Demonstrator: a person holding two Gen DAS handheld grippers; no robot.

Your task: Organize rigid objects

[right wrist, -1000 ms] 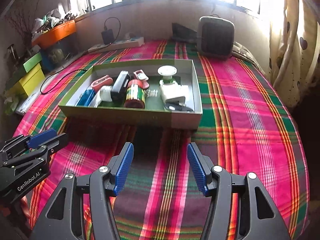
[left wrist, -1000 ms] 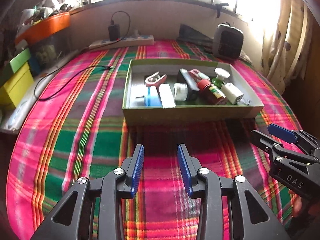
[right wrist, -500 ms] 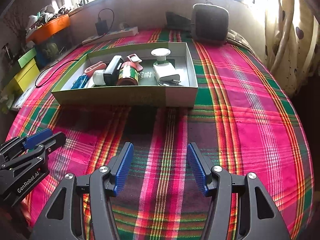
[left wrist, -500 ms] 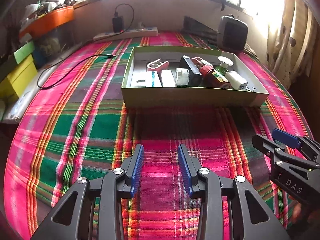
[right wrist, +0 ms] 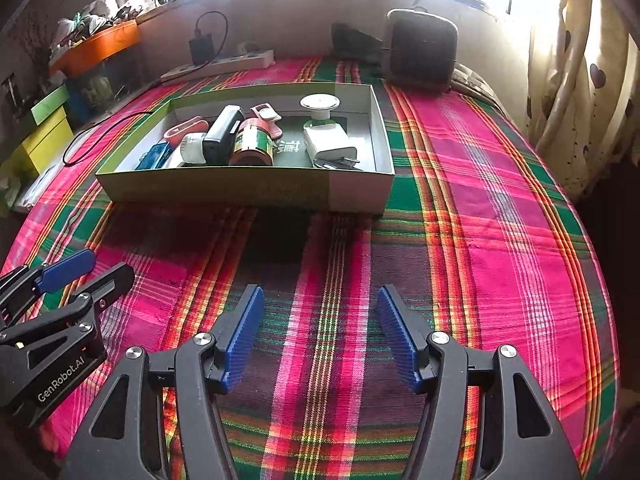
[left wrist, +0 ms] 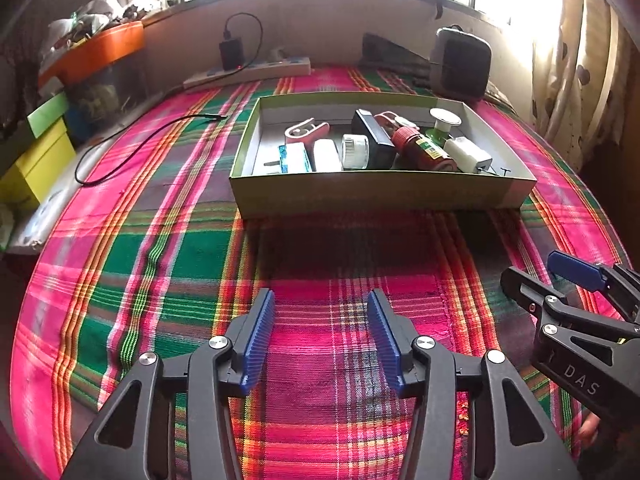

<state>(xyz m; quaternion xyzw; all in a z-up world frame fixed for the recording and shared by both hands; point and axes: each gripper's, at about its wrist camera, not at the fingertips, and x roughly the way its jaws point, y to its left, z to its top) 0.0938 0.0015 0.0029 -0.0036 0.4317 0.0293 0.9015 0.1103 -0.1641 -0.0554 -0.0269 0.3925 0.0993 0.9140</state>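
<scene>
A: Box (left wrist: pixel 380 192) first, since it is the biggest thing that matters: a shallow green cardboard box lying on the plaid blanket (left wrist: pixel 160 240) of a bed, with the small hard things already gathered inside it. Its long side runs left to right across both views.

B: And which way from the tools?

A: Straight ahead and well apart from both. In the left wrist view it sits slightly right of centre; in the right wrist view, slightly left. So it lies between the two hands, and neither looks clearly nearer.

B: The fingers?

A: The left gripper (left wrist: pixel 320 340) has nothing between its blue pads, only blanket, and its jaws are opening. The right gripper (right wrist: pixel 320 336) is likewise empty and spreading a little wider. Both hover over bare cloth.

B: What's in the box, by size?

A: A black oblong case (left wrist: pixel 374 140), then a red and green can (left wrist: pixel 424 150) on its side, a white plug block (left wrist: pixel 466 154), a white jar (left wrist: pixel 355 151), a white bar (left wrist: pixel 327 155), a pink clip (left wrist: pixel 306 131), and a blue packet (left wrist: pixel 294 158).

B: Anything unclear?

A: The near wall of the box hides the lower parts of the front row. Some thin dark metal bits in the right corner are too small to name. I judge the sorting nearly done, as I see nothing loose on the blanket, though the views cut off the bed's near edge.
</scene>
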